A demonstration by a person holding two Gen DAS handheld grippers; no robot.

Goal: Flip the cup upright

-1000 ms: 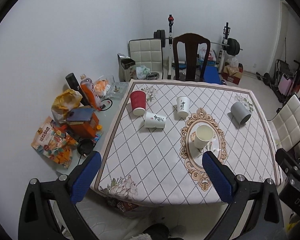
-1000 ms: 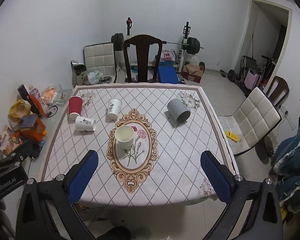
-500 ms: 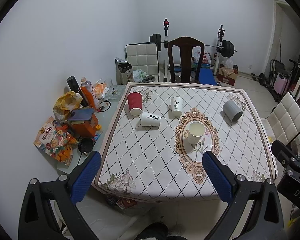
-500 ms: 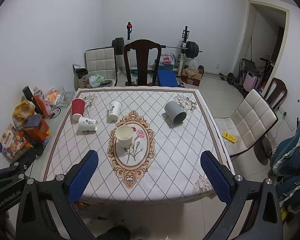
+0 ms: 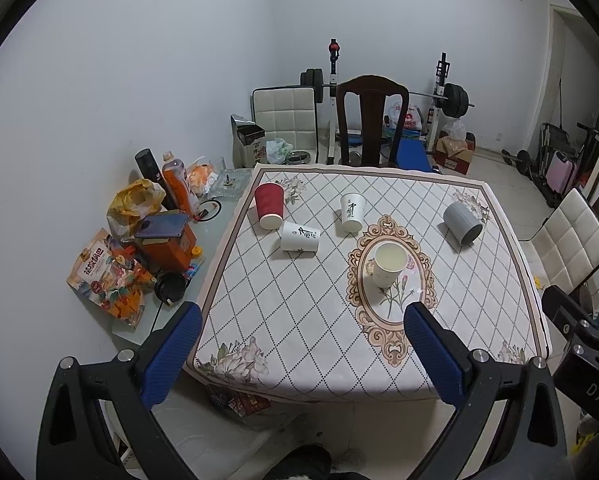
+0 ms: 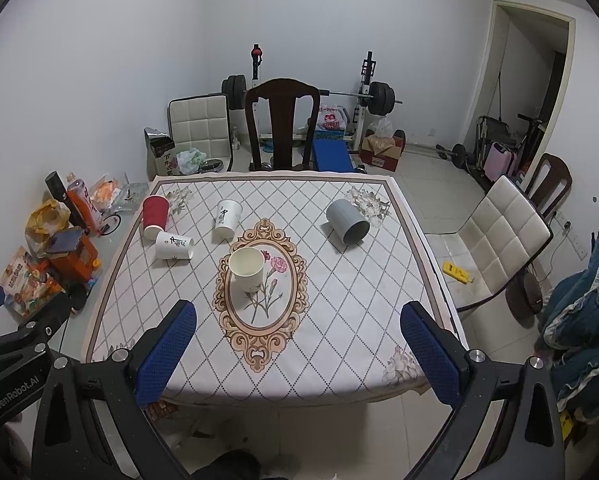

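Note:
Several cups sit on the patterned tablecloth (image 5: 299, 320). A cream cup (image 5: 388, 264) (image 6: 246, 269) stands upright on the oval medallion. A white printed cup (image 5: 299, 236) (image 6: 173, 245) lies on its side. A red cup (image 5: 269, 205) (image 6: 155, 216) and another white printed cup (image 5: 352, 212) (image 6: 226, 219) stand mouth down. A grey cup (image 5: 462, 224) (image 6: 347, 227) lies tipped on its side at the right. My left gripper (image 5: 303, 352) and my right gripper (image 6: 299, 352) are both open and empty, held back from the table's near edge.
A side surface left of the table holds bottles (image 5: 177, 184), snack bags (image 5: 107, 280) and an orange box (image 5: 167, 244). A dark wooden chair (image 5: 371, 120) stands at the far side, a white chair (image 6: 503, 236) at the right. Gym gear lines the back wall.
Both grippers have drawn back and up from the table, so the table looks smaller and farther. The cups have not moved.

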